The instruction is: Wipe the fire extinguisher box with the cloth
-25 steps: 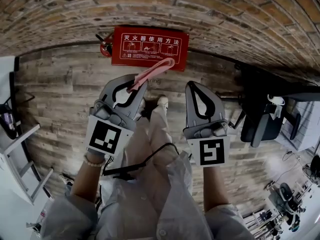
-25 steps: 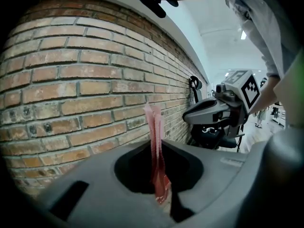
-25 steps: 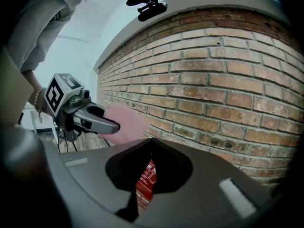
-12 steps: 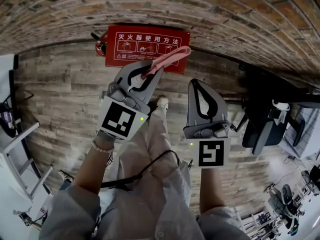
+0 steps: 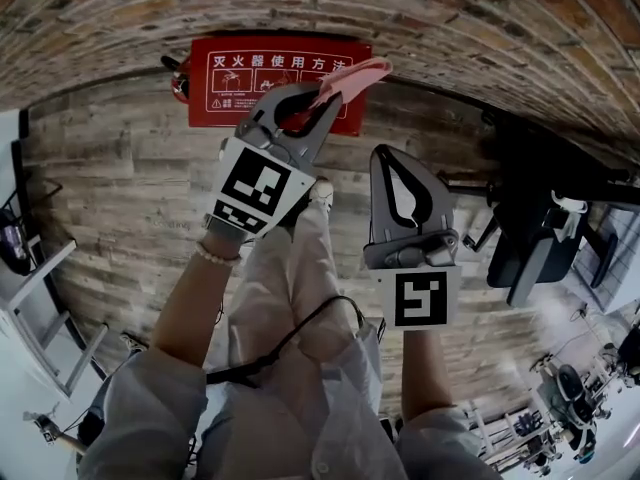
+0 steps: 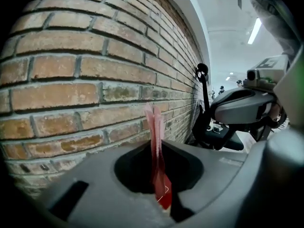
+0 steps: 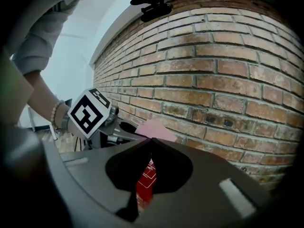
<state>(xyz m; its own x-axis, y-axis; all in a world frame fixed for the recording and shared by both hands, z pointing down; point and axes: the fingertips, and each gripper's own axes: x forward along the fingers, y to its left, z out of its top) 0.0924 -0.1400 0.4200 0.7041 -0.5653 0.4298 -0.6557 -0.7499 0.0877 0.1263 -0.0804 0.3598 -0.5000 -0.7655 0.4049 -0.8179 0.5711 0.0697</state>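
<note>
dim, fisheye-warped edges, dark vignette corners
</note>
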